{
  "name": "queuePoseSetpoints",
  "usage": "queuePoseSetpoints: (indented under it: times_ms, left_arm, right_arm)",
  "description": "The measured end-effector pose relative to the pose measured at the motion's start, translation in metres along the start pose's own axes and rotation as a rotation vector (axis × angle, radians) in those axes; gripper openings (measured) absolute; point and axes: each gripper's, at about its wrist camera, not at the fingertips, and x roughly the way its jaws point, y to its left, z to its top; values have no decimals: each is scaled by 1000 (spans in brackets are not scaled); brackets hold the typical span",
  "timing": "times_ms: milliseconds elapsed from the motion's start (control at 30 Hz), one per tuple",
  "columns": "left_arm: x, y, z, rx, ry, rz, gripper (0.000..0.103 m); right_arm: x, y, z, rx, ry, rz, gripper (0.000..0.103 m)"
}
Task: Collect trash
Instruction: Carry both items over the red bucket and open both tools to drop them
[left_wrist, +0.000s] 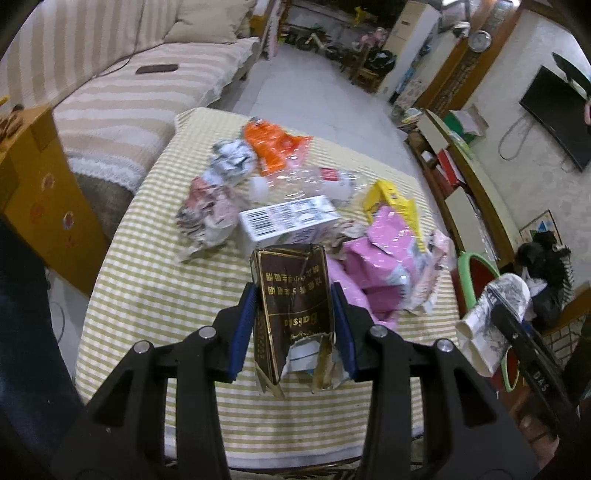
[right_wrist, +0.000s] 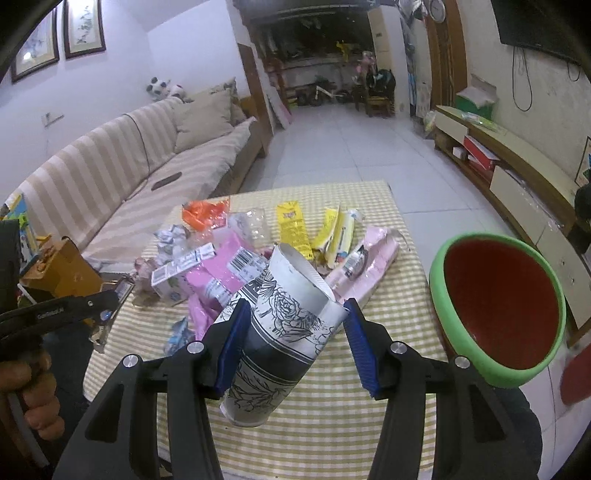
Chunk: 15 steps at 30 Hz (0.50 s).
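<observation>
My left gripper (left_wrist: 295, 295) is clamped on a torn brown cigarette pack (left_wrist: 291, 314); both blue pads press its narrow sides. The pack's long axis runs along the fingers, ragged open end toward the camera, intact end pointing away at the trash pile. My right gripper (right_wrist: 295, 314) has a crushed paper cup (right_wrist: 277, 332) with a black floral print between its jaws. The left pad is against the cup wall; the right pad touches only the crumpled rim edge. The cup is tilted, open mouth pointing up and away, base toward the camera, below the pads. Both items are held clear above the surface (left_wrist: 155, 295).

The surface carries a yellow-and-white checked cloth. Remaining trash lies at its middle and far half: white barcode carton (left_wrist: 284, 221), pink foil bag (left_wrist: 384, 258), orange wrapper (left_wrist: 273, 147), crumpled clear plastic bottle (left_wrist: 310, 181), yellow wrappers (right_wrist: 291, 225), crumpled paper wads (left_wrist: 207, 210). The pile sits directly beyond the cigarette pack.

A green bin with red interior (right_wrist: 502, 306) stands just off the right edge of the surface, mouth tilted toward the right camera, nothing between it and the cup.

Room: striped sofa (right_wrist: 129, 166) on the left with a dark phone-like object (left_wrist: 157, 69) on the seat, white tiled floor (right_wrist: 351, 147), low TV cabinet (right_wrist: 517, 166) on the right wall, wall-mounted TV (left_wrist: 561, 118).
</observation>
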Motion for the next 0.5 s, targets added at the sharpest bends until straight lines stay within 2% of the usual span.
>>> queuePoseSetpoints:
  times_ms: [200, 367, 500]
  left_arm:
    - [-17, -30, 4, 92, -45, -10, 39]
    - [-43, -69, 14, 240, -119, -7, 39]
    - [-55, -98, 27, 302, -136, -49, 39]
  right_arm:
    - [-12, -5, 6, 3, -39, -1, 51]
    - [-24, -11, 14, 4, -85, -8, 51]
    - [-35, -25, 23, 36, -113, -24, 51]
